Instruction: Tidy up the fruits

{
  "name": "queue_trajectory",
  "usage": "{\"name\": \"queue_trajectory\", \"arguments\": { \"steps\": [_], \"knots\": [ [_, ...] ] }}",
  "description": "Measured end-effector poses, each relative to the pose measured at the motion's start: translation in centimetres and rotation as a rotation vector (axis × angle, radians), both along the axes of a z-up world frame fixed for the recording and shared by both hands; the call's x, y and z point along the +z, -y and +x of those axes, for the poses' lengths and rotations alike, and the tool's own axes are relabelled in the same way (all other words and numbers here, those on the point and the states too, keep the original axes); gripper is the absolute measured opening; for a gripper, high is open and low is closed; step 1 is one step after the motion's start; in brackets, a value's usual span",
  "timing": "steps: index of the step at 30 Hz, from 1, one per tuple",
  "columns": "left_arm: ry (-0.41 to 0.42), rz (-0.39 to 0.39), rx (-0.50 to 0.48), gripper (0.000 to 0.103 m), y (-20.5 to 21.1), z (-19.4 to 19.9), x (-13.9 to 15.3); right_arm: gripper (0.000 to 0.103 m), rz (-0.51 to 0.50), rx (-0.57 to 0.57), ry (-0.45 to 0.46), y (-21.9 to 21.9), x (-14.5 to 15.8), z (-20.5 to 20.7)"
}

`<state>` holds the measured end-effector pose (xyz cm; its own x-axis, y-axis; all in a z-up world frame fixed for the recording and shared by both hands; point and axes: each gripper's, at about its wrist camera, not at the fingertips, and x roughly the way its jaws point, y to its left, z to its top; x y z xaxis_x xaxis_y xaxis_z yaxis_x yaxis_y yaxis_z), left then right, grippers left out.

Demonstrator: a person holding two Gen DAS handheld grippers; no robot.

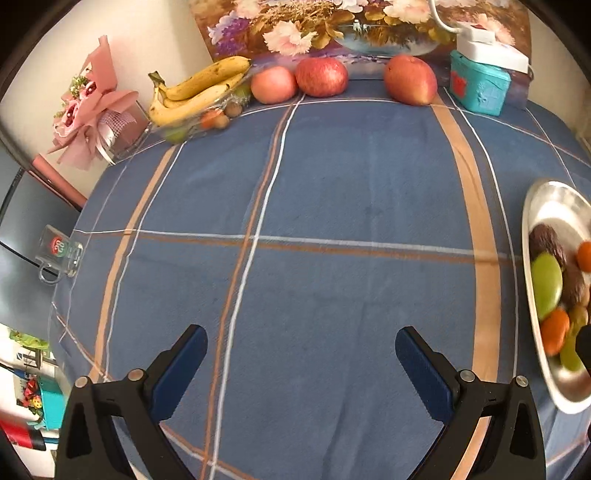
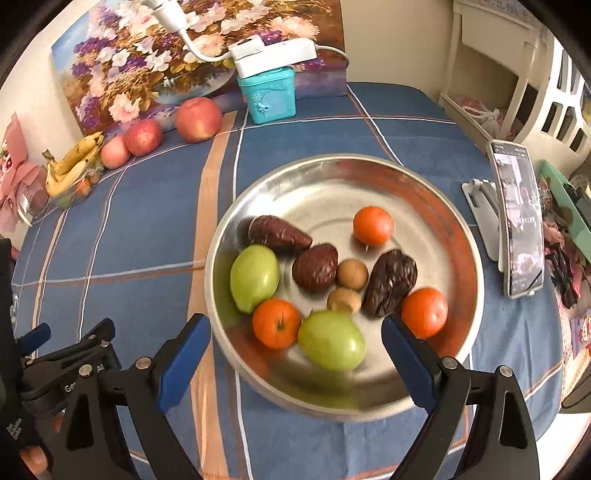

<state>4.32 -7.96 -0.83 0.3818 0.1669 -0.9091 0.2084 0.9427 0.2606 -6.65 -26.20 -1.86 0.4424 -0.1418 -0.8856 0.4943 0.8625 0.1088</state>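
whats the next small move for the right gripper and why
Probably ease the right gripper forward and down over the near green fruit in the metal dish. Its jaws are open and empty, and that fruit lies right between the fingertips, nearest of all. The left gripper is open over bare cloth.

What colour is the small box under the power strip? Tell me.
Teal box with pale flower patterns, clearest in the right wrist view.

Cream wall (image 1: 155, 33) (floral painting (image 2: 147, 66)) behind blue-clothed table (image 1: 332, 221).
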Motion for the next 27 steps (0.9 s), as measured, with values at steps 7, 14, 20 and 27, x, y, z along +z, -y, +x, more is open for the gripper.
{"name": "queue_trajectory", "arguments": {
  "steps": [7, 14, 20, 27],
  "knots": [
    [-0.009, -0.014, -0.036, 0.103, -1.9, -2.2, 1.3, 0.094, -0.018, 0.02, 0.006, -2.1, 0.1, -2.4],
    [0.031, -0.033, -0.057, 0.103, -3.1, -4.3, 2.8, 0.094, -0.035, 0.028, 0.017, -3.5, 0.3, -3.6],
    [0.052, -0.03, -0.062, 0.103, -3.5, -4.6, 3.4, 0.094, -0.032, 0.011, 0.027, -3.4, 0.4, -3.7],
    [0.03, -0.034, -0.057, 0.103, -3.7, -4.4, 3.3, 0.094, -0.027, 0.018, 0.021, -3.4, 0.3, -3.6]
  ]
}}
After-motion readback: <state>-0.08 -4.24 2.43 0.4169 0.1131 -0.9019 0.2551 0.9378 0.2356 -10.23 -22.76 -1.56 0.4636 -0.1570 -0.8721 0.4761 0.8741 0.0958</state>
